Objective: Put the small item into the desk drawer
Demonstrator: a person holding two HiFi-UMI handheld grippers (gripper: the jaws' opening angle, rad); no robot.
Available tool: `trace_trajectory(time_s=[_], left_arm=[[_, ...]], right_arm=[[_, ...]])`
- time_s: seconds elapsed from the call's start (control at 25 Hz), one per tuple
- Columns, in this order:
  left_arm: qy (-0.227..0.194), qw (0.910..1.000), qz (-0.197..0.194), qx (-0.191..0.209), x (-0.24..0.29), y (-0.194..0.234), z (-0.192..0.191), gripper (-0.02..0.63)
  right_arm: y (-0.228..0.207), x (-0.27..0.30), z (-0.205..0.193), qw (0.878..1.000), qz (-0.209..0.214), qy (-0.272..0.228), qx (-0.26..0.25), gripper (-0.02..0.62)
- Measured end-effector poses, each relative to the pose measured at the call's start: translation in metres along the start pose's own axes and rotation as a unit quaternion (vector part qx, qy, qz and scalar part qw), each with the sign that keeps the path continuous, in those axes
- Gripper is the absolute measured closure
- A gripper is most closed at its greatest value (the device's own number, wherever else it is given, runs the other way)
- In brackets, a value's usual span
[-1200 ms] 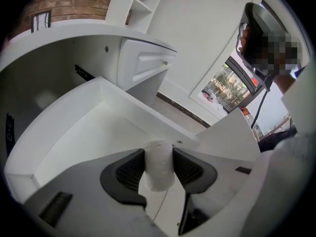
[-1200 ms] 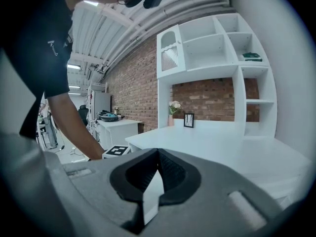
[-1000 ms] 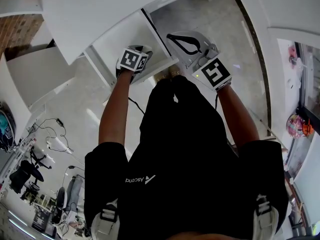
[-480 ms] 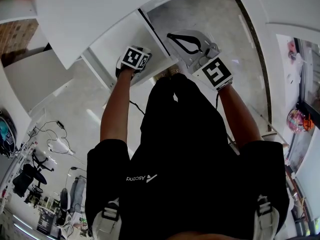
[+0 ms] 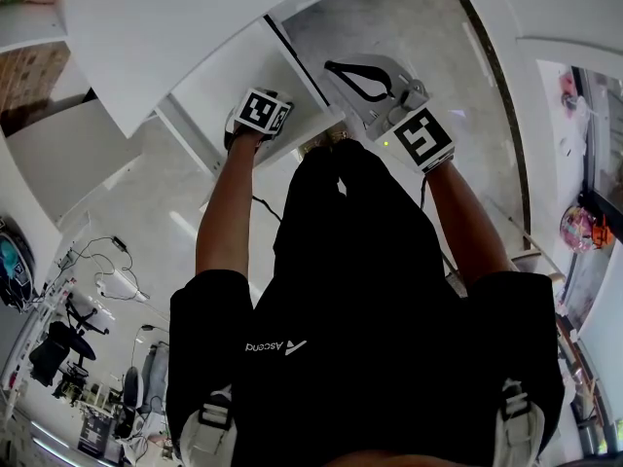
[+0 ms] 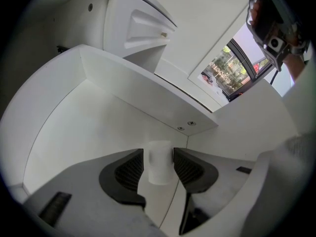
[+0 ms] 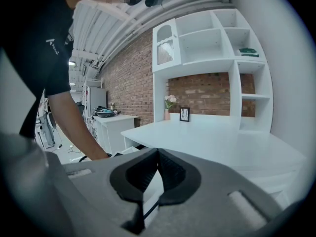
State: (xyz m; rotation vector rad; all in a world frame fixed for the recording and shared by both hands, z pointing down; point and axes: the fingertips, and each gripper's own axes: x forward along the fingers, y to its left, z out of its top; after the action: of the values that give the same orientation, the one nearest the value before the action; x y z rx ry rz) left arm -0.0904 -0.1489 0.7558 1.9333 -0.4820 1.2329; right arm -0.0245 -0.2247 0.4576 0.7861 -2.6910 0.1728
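Observation:
My left gripper (image 6: 158, 158) is shut on a small white cylinder (image 6: 159, 168), which stands upright between the dark pads. It hangs inside the open white desk drawer (image 6: 69, 127), close above the drawer floor and near the back wall. In the head view the left gripper (image 5: 259, 114) is over the drawer (image 5: 226, 78), and its jaws are hidden under the marker cube. My right gripper (image 7: 157, 156) is shut with nothing in it. It hovers to the right of the drawer in the head view, where the right gripper (image 5: 368, 88) is over the floor.
The white desk top (image 7: 212, 142) carries a small picture frame (image 7: 184, 114) and a vase of flowers (image 7: 169, 104), with a white shelf unit (image 7: 222, 48) above. The person's body (image 5: 360, 290) fills the lower head view. A window (image 6: 232, 70) shows beyond the drawer.
Both grippers have drifted slightly up in the head view, the left one a little farther over the drawer. Both grips are unchanged.

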Motion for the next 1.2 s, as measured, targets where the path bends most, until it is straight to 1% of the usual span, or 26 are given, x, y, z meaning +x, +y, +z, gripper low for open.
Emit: trace_trajectory(time_s=[0.24,0.48,0.8,0.88,1.0,1.12,1.2], left_arm=[[0.001,1.0,0.001,-0.001,-0.003,0.0,-0.001,0.413],[-0.013,0.9999,0.002,0.0,-0.013,0.0,0.004,0.413],[-0.057,0.9983,0.014,0.006,-0.039,-0.013,0.023,0.413],[-0.076,0.9968,0.023,0.006,-0.053,-0.015,0.031,0.413],[-0.121,0.992,0.035,0.004,-0.08,-0.02,0.045,0.413],[-0.179,0.9829,0.044,0.011,-0.11,-0.031,0.061,0.416],[-0.22,0.974,0.051,0.014,-0.133,-0.041,0.072,0.427]], right_arm=[[0.001,0.0,0.001,1.0,0.001,-0.002,0.001,0.595],[0.004,0.0,0.002,1.0,0.004,-0.005,0.003,0.595],[0.006,-0.007,0.009,1.0,0.012,-0.018,-0.002,0.595],[0.008,-0.007,0.012,1.0,0.013,-0.022,-0.003,0.595],[0.012,-0.008,0.018,0.999,0.017,-0.027,-0.004,0.595],[0.015,-0.009,0.025,0.999,0.021,-0.036,-0.008,0.595],[0.017,-0.012,0.03,0.999,0.022,-0.043,-0.009,0.595]])
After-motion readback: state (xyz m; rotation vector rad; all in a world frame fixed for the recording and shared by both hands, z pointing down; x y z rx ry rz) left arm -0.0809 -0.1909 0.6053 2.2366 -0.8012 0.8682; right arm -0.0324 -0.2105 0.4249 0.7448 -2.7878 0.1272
